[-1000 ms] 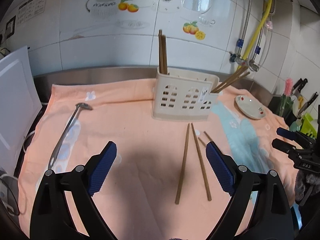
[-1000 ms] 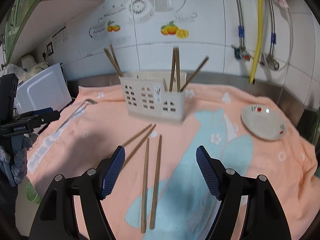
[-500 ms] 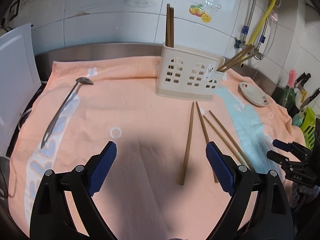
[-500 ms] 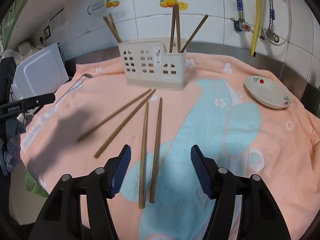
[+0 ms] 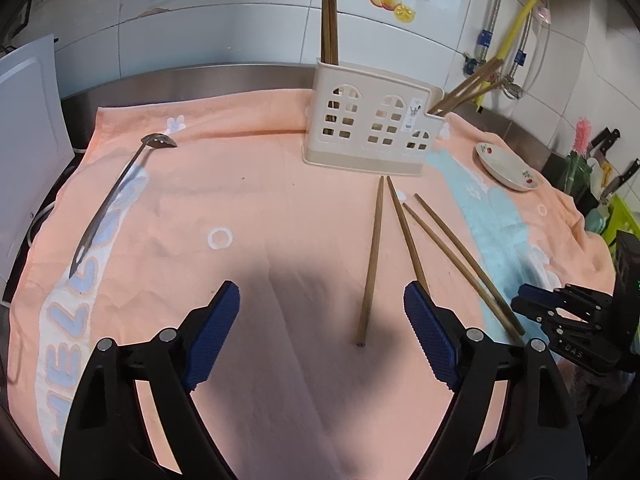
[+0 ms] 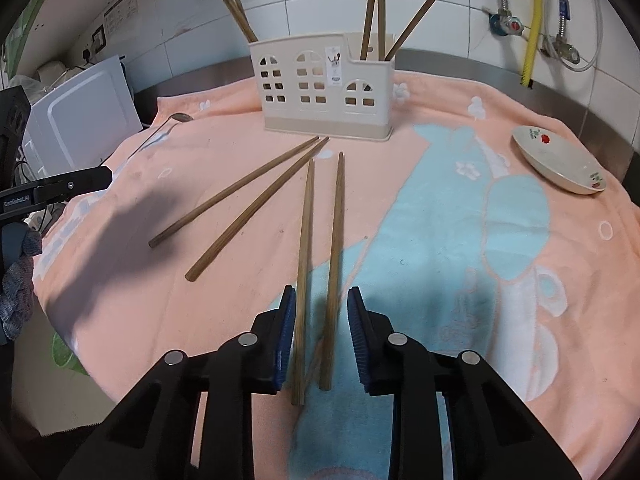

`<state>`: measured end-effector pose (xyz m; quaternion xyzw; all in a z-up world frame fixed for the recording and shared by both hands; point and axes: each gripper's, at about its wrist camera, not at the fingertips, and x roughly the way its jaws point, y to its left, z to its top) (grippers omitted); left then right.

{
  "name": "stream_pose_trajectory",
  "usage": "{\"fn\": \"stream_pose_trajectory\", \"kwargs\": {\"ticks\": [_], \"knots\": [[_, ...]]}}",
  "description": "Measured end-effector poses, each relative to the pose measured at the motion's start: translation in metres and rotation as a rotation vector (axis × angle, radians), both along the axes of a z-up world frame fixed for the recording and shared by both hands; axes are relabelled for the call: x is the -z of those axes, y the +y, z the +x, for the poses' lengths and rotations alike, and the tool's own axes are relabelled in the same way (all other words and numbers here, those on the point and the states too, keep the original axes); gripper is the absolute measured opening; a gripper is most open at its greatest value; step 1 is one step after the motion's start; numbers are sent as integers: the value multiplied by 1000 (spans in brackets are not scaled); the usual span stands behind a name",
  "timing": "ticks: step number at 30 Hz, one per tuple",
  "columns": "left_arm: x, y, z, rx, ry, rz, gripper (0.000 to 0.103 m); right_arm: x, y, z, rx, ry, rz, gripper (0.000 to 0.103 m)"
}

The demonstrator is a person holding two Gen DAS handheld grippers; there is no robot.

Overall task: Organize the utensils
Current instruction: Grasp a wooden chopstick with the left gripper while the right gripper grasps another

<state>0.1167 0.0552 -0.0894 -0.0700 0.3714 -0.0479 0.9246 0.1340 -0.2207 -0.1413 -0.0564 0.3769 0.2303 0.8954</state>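
The near pair of chopsticks [image 6: 320, 240] is framed, not yet squeezed, by the half-closed right gripper [image 6: 321, 334] for lifting into the far holder [image 6: 324, 88], while the left gripper [image 5: 320, 336] is held wide open.

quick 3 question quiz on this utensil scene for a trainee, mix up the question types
1. True or false: the right gripper has a pair of chopsticks between its fingers.
2. How many chopsticks lie loose on the towel?
A. two
B. four
C. six
3. Fill in: the left gripper is ____ and holds nothing.

Key
1. True. The pair lies between the narrowed fingers, though a firm clamp cannot be confirmed.
2. B. The other two lie angled to the left of the pair, in front of the utensil holder.
3. Open. It sits above bare towel, with the ladle far to its left.
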Motion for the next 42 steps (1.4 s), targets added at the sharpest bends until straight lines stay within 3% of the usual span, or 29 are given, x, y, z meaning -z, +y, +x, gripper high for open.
{"fn": "stream_pose_trajectory", "kwargs": {"ticks": [10,28,32,42], "knots": [[11,-11,1,50,25,8,62,10,3,11,8,29,-8,11],[36,-46,35,156,97,18,38,19,5,15,26,34,-41,7],[42,-54,49,166,117,25,27,19,4,15,25,35,-38,7],[59,-56,69,149,162,39,23,19,3,14,25,39,-27,7]]}}
